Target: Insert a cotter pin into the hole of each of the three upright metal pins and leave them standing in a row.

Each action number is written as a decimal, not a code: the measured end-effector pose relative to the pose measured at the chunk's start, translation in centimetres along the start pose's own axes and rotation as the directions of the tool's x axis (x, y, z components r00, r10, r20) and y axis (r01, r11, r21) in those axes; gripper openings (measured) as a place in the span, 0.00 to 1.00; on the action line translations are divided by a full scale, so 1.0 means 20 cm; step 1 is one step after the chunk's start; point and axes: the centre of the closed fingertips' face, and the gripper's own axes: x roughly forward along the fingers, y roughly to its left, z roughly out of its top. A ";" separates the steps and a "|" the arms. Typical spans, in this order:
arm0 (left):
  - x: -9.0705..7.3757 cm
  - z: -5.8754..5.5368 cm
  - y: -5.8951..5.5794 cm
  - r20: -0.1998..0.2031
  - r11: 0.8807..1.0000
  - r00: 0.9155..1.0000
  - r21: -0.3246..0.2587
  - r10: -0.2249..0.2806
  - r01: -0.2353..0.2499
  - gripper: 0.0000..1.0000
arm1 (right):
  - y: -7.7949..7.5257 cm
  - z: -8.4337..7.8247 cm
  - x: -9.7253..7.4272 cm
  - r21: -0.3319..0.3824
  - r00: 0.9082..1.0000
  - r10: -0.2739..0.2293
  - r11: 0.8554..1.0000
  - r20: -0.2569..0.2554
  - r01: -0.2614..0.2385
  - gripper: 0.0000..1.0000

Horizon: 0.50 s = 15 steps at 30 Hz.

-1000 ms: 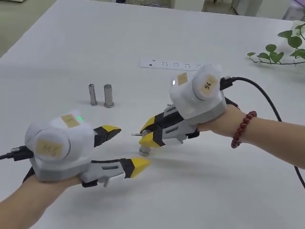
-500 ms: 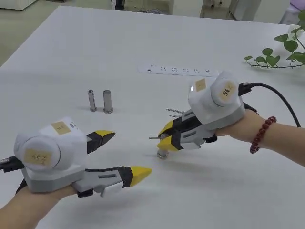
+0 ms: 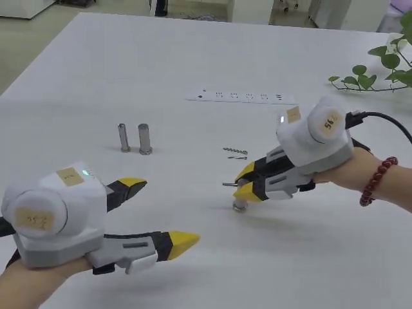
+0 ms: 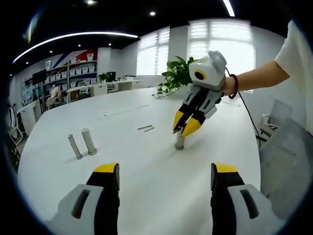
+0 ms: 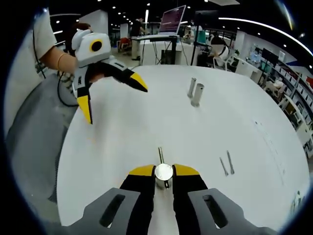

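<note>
Right gripper [image 3: 245, 182] jaws pinched a thin silver cotter pin [image 3: 229, 184] just over a short upright steel pin [image 3: 240, 205] on the white table [image 3: 193, 51], left gripper [image 3: 166, 211] jaws stood spread apart.

A round sticker [image 3: 330, 123] on the right gripper [image 3: 243, 182] reads about "56"; left gripper's [image 3: 168, 211] label [image 3: 32, 219] is unreadable.

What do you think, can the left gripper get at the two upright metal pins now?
Probably yes. The left gripper is open, and bare table lies between it and the two upright metal pins. The right gripper, shut on a third pin, is off to the side.
</note>
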 end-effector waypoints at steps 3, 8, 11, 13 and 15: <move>-0.01 0.00 0.00 -0.002 1.000 1.000 0.001 0.005 -0.005 0.77 | -0.01 -0.02 -0.02 -0.003 1.000 0.000 1.000 -0.004 0.000 0.13; -0.02 0.00 0.00 -0.009 1.000 1.000 0.012 0.008 -0.008 0.77 | -0.02 -0.05 -0.04 -0.010 1.000 0.007 1.000 -0.009 -0.007 0.13; -0.02 0.00 0.00 -0.012 1.000 1.000 0.016 0.012 -0.011 0.77 | -0.03 -0.07 -0.06 -0.017 1.000 0.015 1.000 -0.012 -0.015 0.13; -0.03 -0.01 0.00 -0.016 1.000 1.000 0.019 0.014 -0.014 0.77 | -0.04 -0.08 -0.07 -0.016 1.000 0.013 1.000 -0.018 -0.013 0.13; -0.03 -0.01 0.00 -0.017 1.000 1.000 0.022 0.013 -0.013 0.77 | -0.04 -0.09 -0.08 -0.013 1.000 0.009 1.000 -0.020 -0.010 0.13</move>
